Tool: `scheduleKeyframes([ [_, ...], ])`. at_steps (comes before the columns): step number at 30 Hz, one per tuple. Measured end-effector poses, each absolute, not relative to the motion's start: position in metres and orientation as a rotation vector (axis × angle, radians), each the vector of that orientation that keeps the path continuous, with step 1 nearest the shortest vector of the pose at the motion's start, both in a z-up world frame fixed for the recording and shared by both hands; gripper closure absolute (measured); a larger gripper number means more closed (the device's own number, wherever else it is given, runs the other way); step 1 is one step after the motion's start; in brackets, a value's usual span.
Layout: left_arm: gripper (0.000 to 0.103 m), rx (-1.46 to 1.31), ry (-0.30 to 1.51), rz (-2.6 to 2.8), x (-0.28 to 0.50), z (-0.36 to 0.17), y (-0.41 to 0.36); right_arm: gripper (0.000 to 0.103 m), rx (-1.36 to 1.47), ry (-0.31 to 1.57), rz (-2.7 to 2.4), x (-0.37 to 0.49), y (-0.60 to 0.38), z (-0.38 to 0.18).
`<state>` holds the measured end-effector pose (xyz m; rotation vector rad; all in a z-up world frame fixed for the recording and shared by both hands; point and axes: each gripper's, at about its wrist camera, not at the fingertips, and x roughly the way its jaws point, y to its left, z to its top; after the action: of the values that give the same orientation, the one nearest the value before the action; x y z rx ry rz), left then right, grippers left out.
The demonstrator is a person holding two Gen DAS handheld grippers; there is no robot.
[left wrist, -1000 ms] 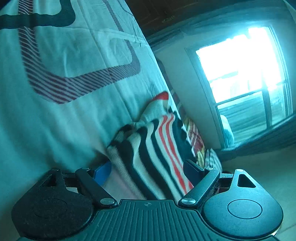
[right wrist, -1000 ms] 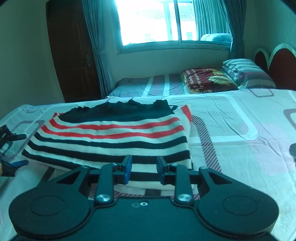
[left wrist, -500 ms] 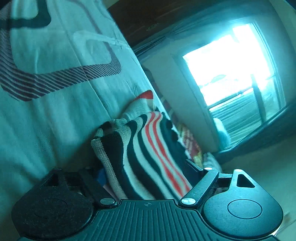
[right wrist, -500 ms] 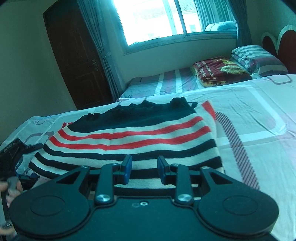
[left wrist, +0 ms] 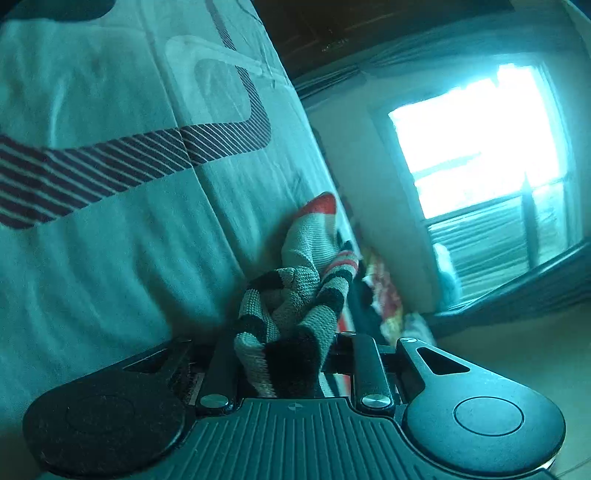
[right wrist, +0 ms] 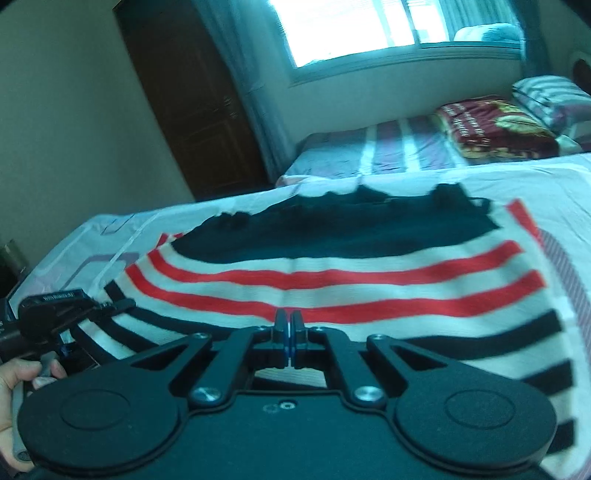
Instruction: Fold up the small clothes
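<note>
Knitted striped sweater (left wrist: pixel 295 325) bunched in left claw (left wrist: pixel 291 354)

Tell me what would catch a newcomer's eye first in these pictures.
The black, white and red striped knitted sweater spread flat across the pale patterned bedsheet dominates the right wrist view. In the left wrist view, the left gripper has just closed on a bunched corner of it. Behind, a bright window glows above a second bed.

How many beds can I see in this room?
2. The near bed, in a white patterned sheet, has the striped sweater spread on it. The far bed, in a striped sheet, stands under the window. Others may be hidden outside the view.
</note>
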<state>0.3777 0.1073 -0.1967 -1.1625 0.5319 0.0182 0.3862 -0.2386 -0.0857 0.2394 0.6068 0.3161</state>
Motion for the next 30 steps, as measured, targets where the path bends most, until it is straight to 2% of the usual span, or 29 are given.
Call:
scheduleKeyframes([
  [6, 0.083, -1.162, 0.45, -0.045, 0.361, -0.188, 0.105, 0.103, 0.221, 0.685, 0.299, 0.41, -0.23, -0.109],
  [8, 0.083, -1.155, 0.518, 0.001, 0.366, -0.199, 0.107, 0.103, 0.279, 0.671, 0.311, 0.41, -0.237, -0.115],
  [15, 0.083, -1.184, 0.518, -0.032, 0.371, -0.205, 0.114, 0.103, 0.249, 0.661, 0.307, 0.407, -0.233, -0.115],
  [24, 0.083, -1.089, 0.479, -0.21, 0.387, -0.129, 0.09, 0.103, 0.269, 0.658, 0.294, 0.407, -0.235, -0.116],
  [30, 0.083, -0.909, 0.515, -0.386, 0.406, -0.062, 0.024, 0.103, 0.321, 0.661, 0.283, 0.408, -0.237, -0.118],
])
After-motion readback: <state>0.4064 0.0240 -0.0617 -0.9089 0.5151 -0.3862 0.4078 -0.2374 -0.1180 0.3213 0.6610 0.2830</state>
